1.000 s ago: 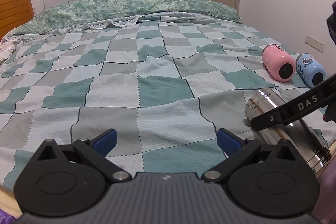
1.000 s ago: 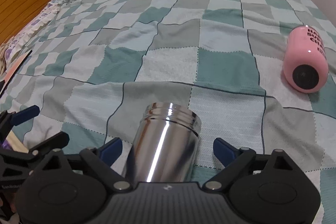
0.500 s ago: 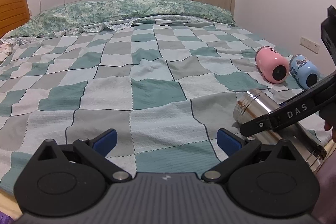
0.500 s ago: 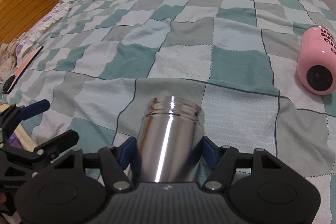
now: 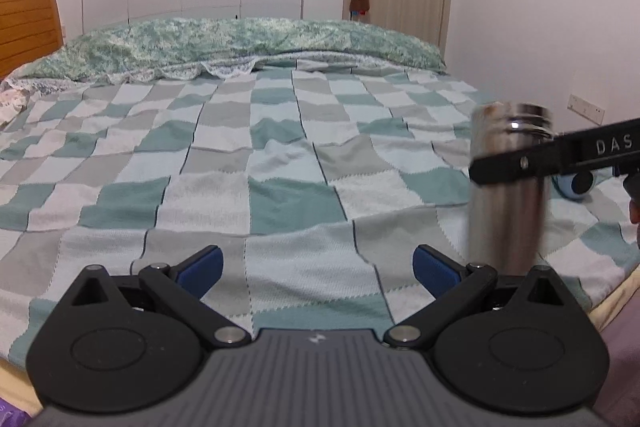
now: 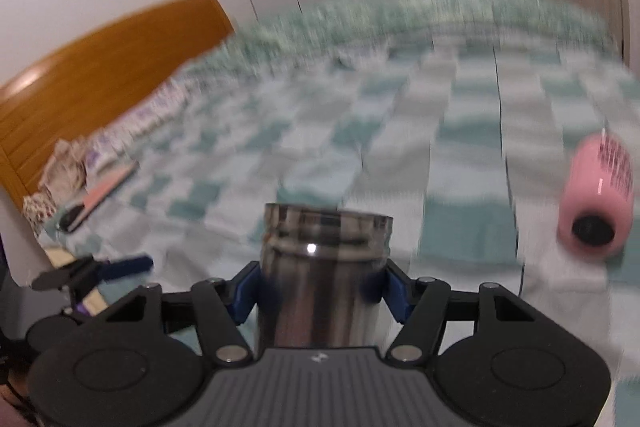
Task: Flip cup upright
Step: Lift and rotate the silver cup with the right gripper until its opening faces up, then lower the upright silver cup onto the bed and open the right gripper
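The steel cup [image 5: 506, 187] stands nearly upright at the right of the left wrist view, open threaded mouth up, its base at the checked blanket near the bed's front edge. My right gripper [image 6: 320, 291] is shut on the steel cup [image 6: 320, 267], blue pads on both sides of its body. In the left wrist view one black finger [image 5: 560, 155] of it crosses the cup. My left gripper [image 5: 316, 267] is open and empty, low over the blanket left of the cup.
A pink cup [image 6: 596, 203] lies on its side on the checked blanket [image 5: 280, 167] to the right. A blue cup [image 5: 576, 183] lies behind the steel one. A wooden headboard [image 6: 100, 67] is at the left. The right wrist view is motion-blurred.
My right gripper closed on the lying steel cup and has swung it from lying flat to nearly upright. The left gripper stayed open and lifted its view slightly.
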Demonstrator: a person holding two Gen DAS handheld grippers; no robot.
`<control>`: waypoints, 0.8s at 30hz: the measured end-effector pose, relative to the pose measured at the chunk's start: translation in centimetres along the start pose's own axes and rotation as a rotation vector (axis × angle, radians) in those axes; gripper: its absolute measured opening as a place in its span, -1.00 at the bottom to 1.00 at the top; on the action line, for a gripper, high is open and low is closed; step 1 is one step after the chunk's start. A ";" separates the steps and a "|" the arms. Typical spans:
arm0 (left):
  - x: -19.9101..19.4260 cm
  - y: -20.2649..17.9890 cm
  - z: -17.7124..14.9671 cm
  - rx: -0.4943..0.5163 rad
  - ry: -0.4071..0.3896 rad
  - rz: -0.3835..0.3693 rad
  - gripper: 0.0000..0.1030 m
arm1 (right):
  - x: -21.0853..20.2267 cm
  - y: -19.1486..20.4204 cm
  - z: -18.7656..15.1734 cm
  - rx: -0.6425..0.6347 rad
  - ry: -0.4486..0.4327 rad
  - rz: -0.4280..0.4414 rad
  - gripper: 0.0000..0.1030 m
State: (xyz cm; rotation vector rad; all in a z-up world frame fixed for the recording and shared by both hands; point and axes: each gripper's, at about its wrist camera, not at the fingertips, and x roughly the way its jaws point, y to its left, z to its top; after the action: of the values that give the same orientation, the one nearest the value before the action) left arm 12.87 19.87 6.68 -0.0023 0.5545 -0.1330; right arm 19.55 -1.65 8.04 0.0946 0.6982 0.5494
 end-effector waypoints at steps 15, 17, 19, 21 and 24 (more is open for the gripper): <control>1.9 0.4 0.0 -0.004 0.027 0.094 1.00 | 2.9 4.1 -0.4 -0.327 -0.217 -0.067 0.18; 2.1 0.5 -0.2 -0.004 0.033 0.100 1.00 | 3.9 4.0 -0.7 -0.328 -0.188 -0.066 0.18; 2.1 0.7 -0.4 -0.006 0.037 0.103 1.00 | 4.8 3.9 -0.9 -0.326 -0.174 -0.066 0.18; 2.1 0.7 -0.6 -0.006 0.042 0.106 1.00 | 5.1 3.9 -0.7 -0.322 -0.176 -0.063 0.18; 2.1 0.7 -0.6 -0.005 0.039 0.110 1.00 | 5.3 3.8 -0.6 -0.320 -0.171 -0.061 0.18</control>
State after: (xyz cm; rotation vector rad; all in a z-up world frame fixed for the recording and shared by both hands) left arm 14.41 20.35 5.07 0.0255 0.5931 -0.0247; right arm 20.82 4.23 5.51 -0.1769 0.4391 0.5812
